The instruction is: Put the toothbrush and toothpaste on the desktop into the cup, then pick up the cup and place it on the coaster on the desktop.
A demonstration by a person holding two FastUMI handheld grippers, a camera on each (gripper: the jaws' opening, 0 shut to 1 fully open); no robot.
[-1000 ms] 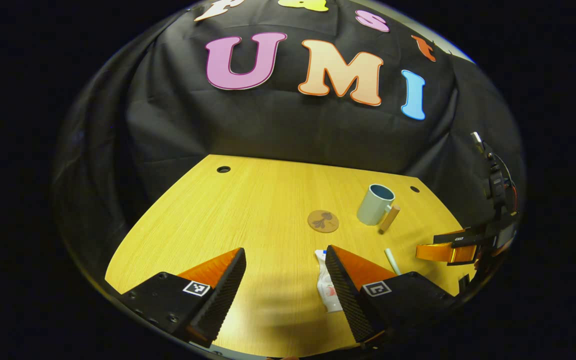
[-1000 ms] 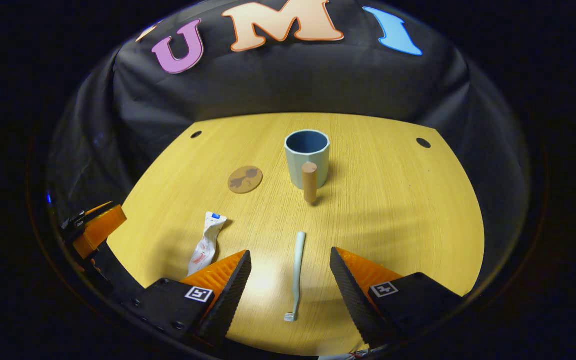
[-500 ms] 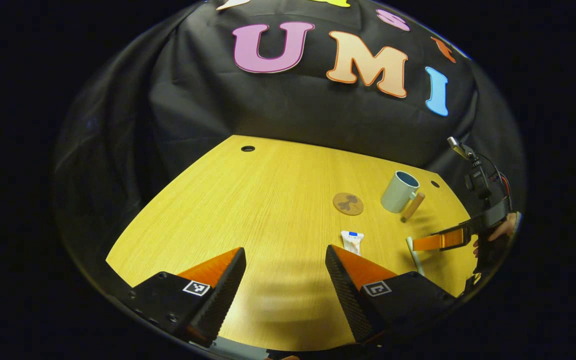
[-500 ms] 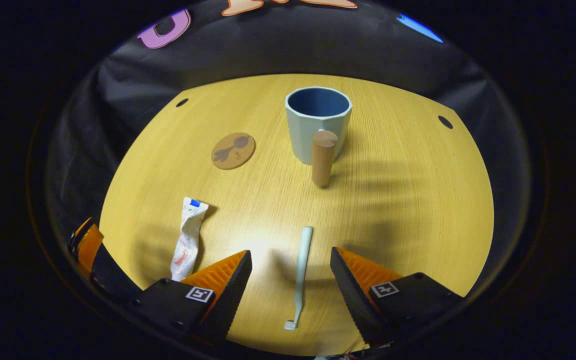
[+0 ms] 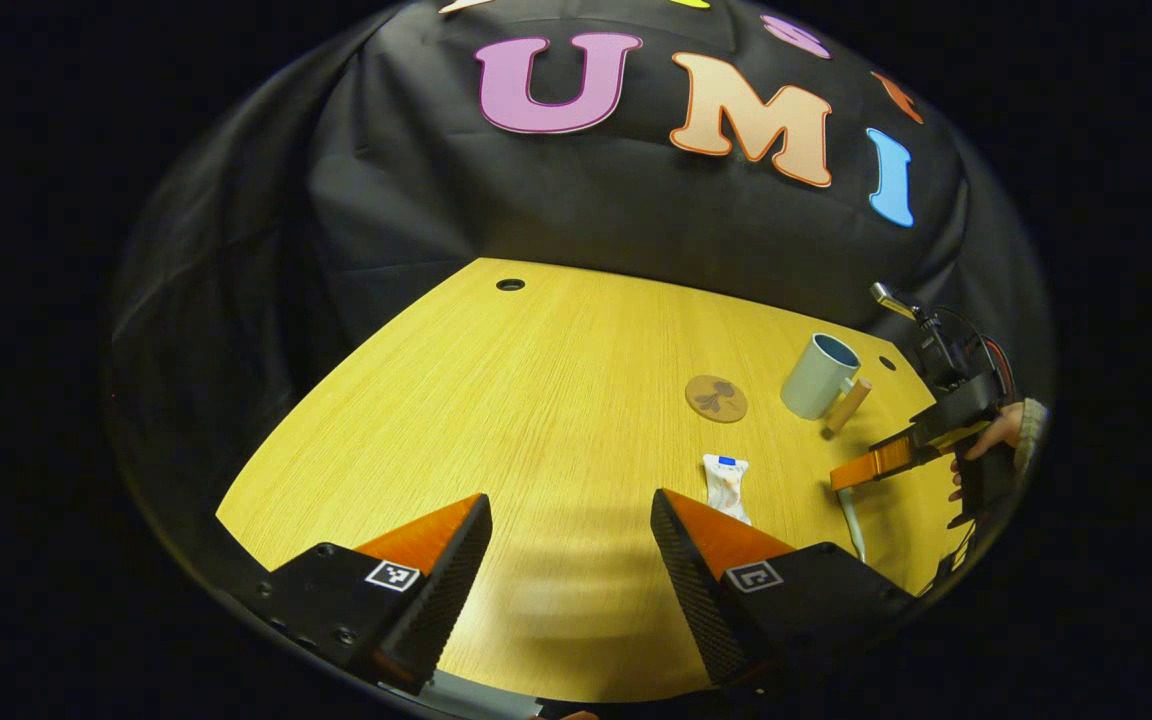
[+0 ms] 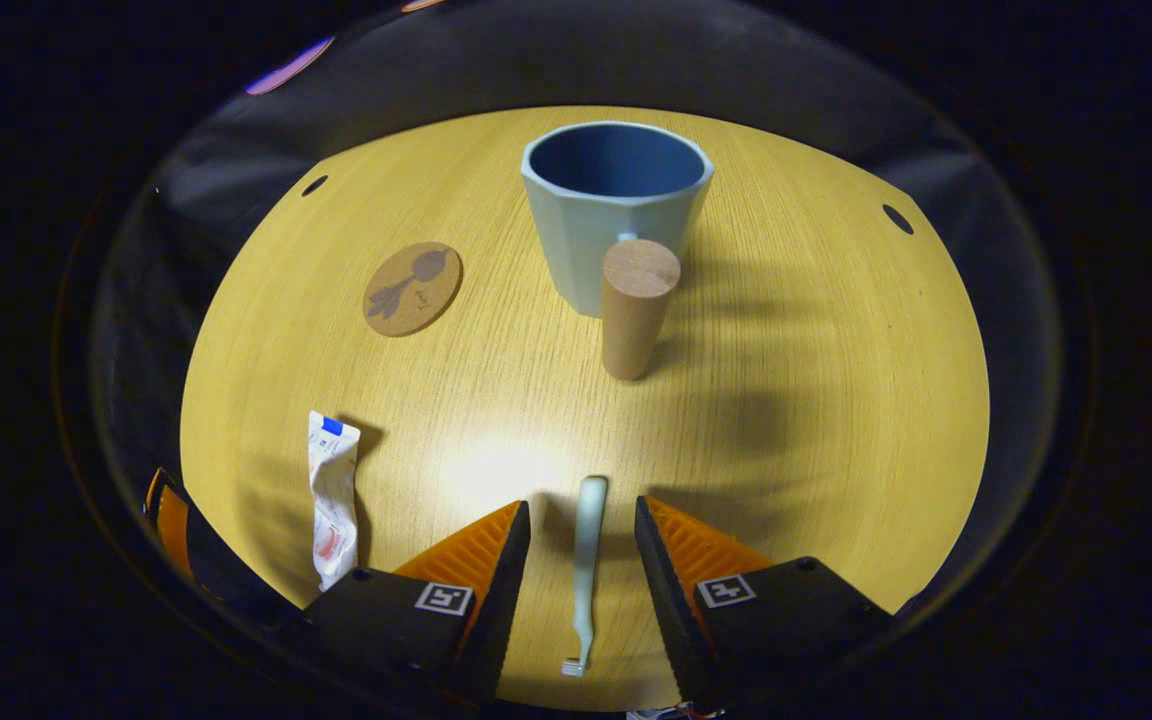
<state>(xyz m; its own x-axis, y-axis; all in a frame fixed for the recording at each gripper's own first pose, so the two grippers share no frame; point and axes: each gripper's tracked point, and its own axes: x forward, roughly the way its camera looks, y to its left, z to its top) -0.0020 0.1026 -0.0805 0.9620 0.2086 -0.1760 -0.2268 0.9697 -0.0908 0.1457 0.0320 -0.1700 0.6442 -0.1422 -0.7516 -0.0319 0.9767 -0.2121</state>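
Pale mint plastic, the toothbrush (image 6: 587, 560) is lying flat on the yellow wood-grain bench (image 6: 816, 400), right between the two fingers of my right claw (image 6: 584, 560), and that is the relation I am steering by: its long axis is running straight along the claw's own line of sight, bristle head toward me at the bottom of the right gripper view and handle tip pointing away toward the cup (image 6: 616, 210). The fingers are standing either side of the handle with a thin strip of bench showing on each side, so I am reading the right claw as partly narrowed, not yet pressing. The cup is sitting upright farther ahead, its wooden peg handle (image 6: 634, 320) facing me, and the round cork coaster (image 6: 413, 288) is lying to its left, well apart. The crumpled toothpaste tube (image 6: 332, 500) is lying off to the left of the right claw, blue end pointing away. In the left gripper view my left claw (image 5: 571, 575) is hanging wide apart and empty over bare bench, with the tube near its right finger, so I am judging the left claw the nearer one for the tube.
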